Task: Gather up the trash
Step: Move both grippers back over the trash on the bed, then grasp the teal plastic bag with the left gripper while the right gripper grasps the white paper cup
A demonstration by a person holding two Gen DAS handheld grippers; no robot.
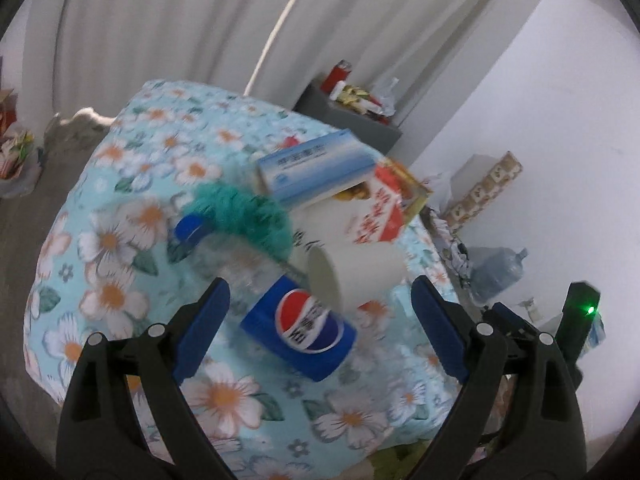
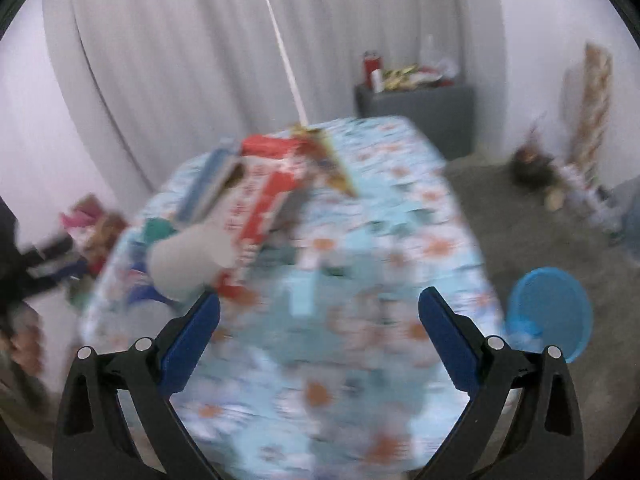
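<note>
The left gripper (image 1: 320,322) hangs spread and empty with the Pepsi bottle (image 1: 276,300) lying just ahead between its fingers, long axis slanting up-left toward the blue cap (image 1: 189,227); the right gripper (image 2: 319,338), also spread, sits farther off, the pile ahead-left.

Pale grey pleated curtains (image 1: 180,32) hang across the back of the room, with a thin white cord (image 2: 286,64) running down in front of them. A plain white wall (image 1: 540,112) stands to one side. The floor is grey carpet (image 2: 520,208). A dark grey cabinet (image 2: 420,112) stands against the curtains. The desk wears a light blue flower-printed cloth (image 1: 120,240). The light is soft and even.
</note>
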